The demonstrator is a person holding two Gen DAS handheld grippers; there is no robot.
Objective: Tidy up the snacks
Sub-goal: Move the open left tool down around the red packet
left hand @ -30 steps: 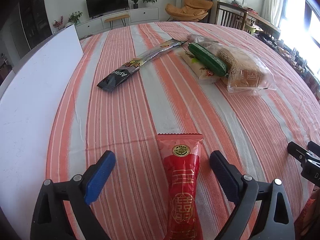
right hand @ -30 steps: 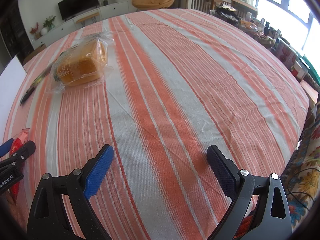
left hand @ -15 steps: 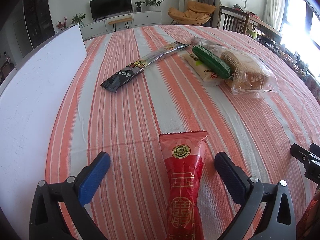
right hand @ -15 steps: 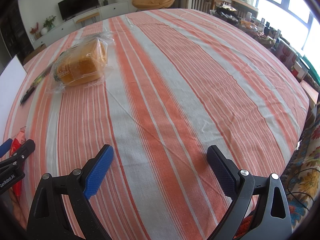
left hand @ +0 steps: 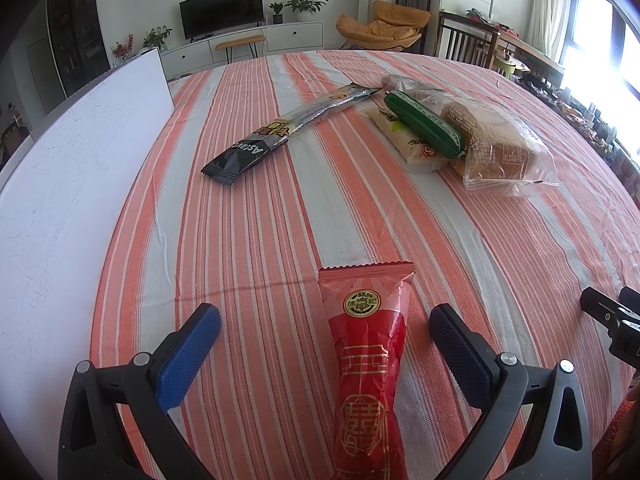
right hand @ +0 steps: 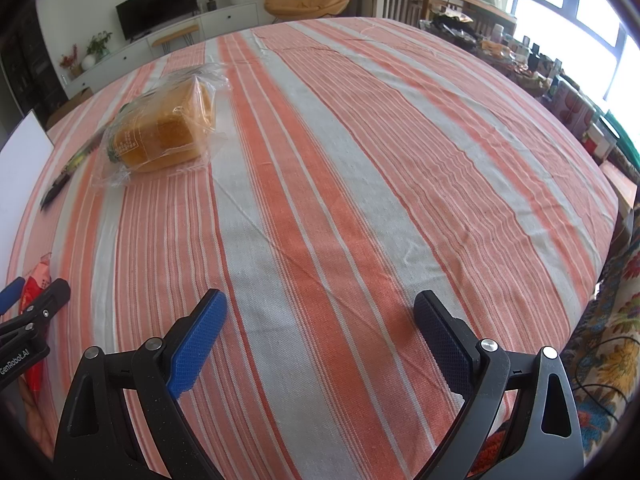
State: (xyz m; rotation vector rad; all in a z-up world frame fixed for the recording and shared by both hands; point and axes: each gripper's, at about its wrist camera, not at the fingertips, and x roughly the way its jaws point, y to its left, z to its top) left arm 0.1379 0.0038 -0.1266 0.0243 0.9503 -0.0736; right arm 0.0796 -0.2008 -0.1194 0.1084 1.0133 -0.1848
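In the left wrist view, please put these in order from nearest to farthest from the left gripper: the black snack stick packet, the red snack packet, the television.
1. The red snack packet lies between the open fingers of the left gripper.
2. The black snack stick packet lies further out on the striped tablecloth, slightly left of centre.
3. The television stands against the far wall, beyond the table.

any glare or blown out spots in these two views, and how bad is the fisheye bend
Left wrist view: the window at upper right is blown out white, washing the table's far right edge; the red packet between the open left tool stays sharp. Right wrist view: the windows also clip; the striped tablecloth bulges into a dome, and the bagged bread shows sheen.
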